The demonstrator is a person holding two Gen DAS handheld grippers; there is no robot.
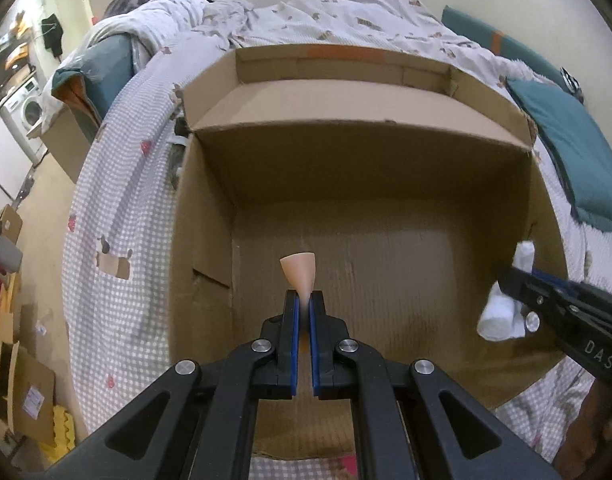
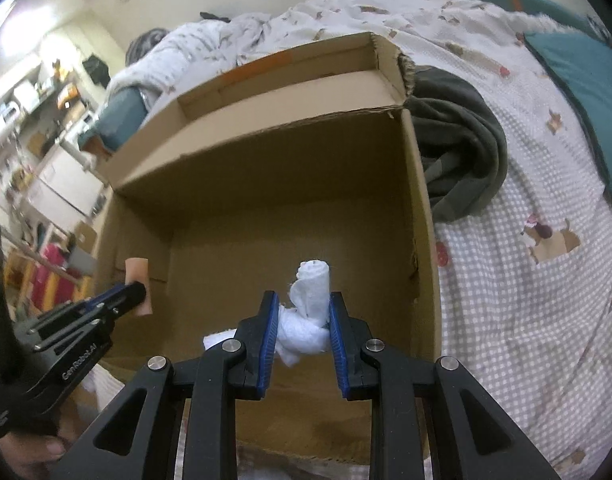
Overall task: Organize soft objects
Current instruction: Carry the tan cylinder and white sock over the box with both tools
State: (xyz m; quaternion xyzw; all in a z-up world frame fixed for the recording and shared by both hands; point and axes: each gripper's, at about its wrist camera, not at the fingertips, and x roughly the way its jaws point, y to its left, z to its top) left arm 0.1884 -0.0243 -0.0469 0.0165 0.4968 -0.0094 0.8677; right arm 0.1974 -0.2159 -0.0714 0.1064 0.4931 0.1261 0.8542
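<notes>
An open cardboard box point(image 1: 385, 152) stands on the bed; it also shows in the right wrist view point(image 2: 266, 184). My left gripper point(image 1: 304, 300) is shut on a small peach soft piece point(image 1: 300, 272) and holds it over the box floor. It also shows in the right wrist view point(image 2: 136, 300) with the peach piece point(image 2: 137, 270). My right gripper point(image 2: 302, 308) is shut on a knotted white cloth point(image 2: 309, 304) above the box's near side. It shows at the right in the left wrist view point(image 1: 517, 280) with the white cloth point(image 1: 499, 316).
A checked bedspread point(image 2: 525, 300) covers the bed around the box. A dark green garment point(image 2: 461, 148) lies against the box's right wall. A teal pillow point(image 2: 581, 92) lies at the right. A crumpled duvet point(image 1: 306, 16) lies behind the box. Boxes and a washing machine point(image 1: 30, 112) stand at the left.
</notes>
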